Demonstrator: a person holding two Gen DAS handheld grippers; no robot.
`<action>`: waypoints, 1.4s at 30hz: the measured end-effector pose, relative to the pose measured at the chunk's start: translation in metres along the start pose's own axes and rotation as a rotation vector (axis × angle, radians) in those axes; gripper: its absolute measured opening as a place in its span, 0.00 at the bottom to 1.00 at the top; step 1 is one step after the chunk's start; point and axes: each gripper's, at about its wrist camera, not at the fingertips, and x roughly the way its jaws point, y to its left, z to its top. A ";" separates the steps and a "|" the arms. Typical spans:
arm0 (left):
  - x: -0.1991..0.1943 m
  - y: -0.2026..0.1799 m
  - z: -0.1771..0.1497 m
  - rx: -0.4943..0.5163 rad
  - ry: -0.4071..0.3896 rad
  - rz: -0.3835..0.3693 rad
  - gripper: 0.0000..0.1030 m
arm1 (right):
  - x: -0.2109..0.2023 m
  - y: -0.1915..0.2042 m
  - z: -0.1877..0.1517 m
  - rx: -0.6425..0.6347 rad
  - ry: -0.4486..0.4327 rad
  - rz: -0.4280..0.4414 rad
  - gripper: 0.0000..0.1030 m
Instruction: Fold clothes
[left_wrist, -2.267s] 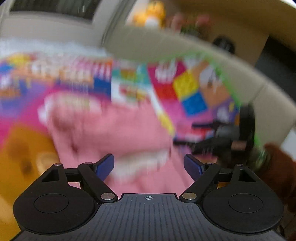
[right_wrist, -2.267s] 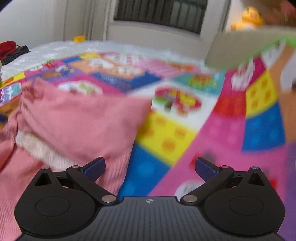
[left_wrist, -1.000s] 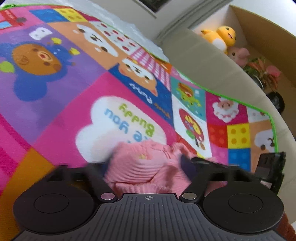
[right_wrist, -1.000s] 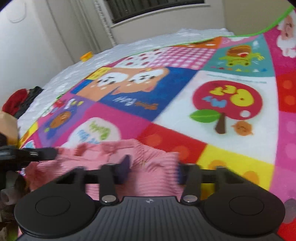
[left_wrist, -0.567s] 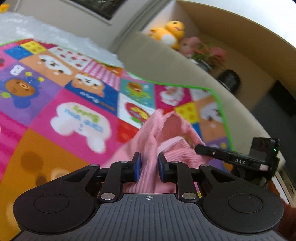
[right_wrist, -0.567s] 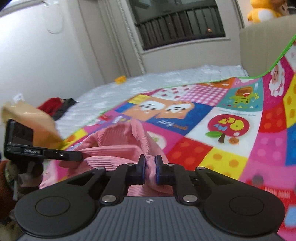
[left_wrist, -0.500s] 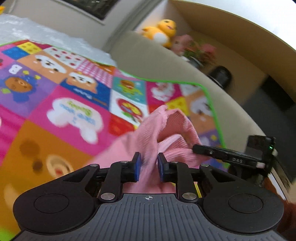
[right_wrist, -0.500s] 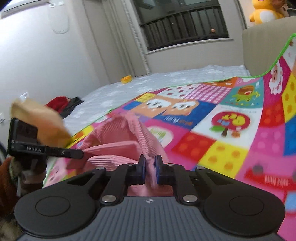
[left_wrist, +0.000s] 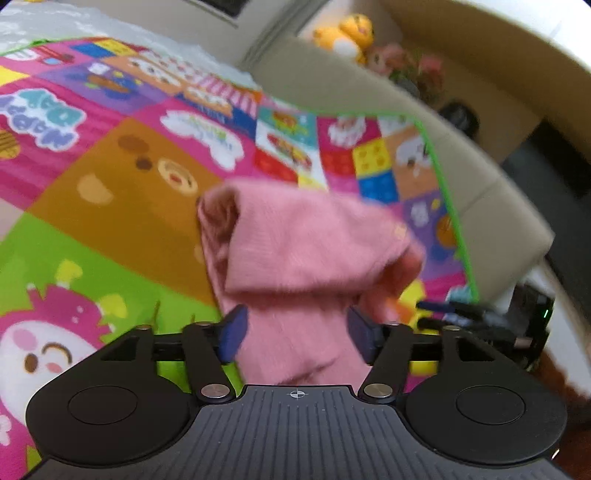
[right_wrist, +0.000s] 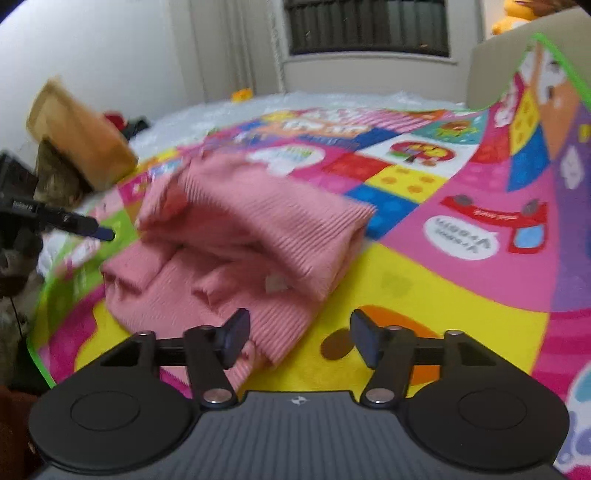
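Now both the left gripper (left_wrist: 295, 328) and right gripper (right_wrist: 297, 338) are released; best press the pink sweater (right_wrist: 236, 236) flat, squaring its doubled edge on the play mat (right_wrist: 461, 288)

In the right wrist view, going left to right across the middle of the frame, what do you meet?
The left gripper poking in at the left edge → tan cardboard box → pink ribbed garment on the play mat → blue square of the mat → white speech-bubble patch.
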 end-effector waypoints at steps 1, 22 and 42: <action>-0.003 0.001 0.004 -0.024 -0.024 -0.006 0.81 | -0.006 -0.004 0.004 0.031 -0.025 0.009 0.63; 0.013 -0.021 0.047 -0.089 -0.102 -0.015 0.14 | 0.015 0.017 0.058 0.082 -0.143 0.058 0.15; -0.019 -0.025 -0.045 0.083 -0.027 0.117 0.36 | 0.011 0.002 -0.029 0.150 -0.026 -0.041 0.70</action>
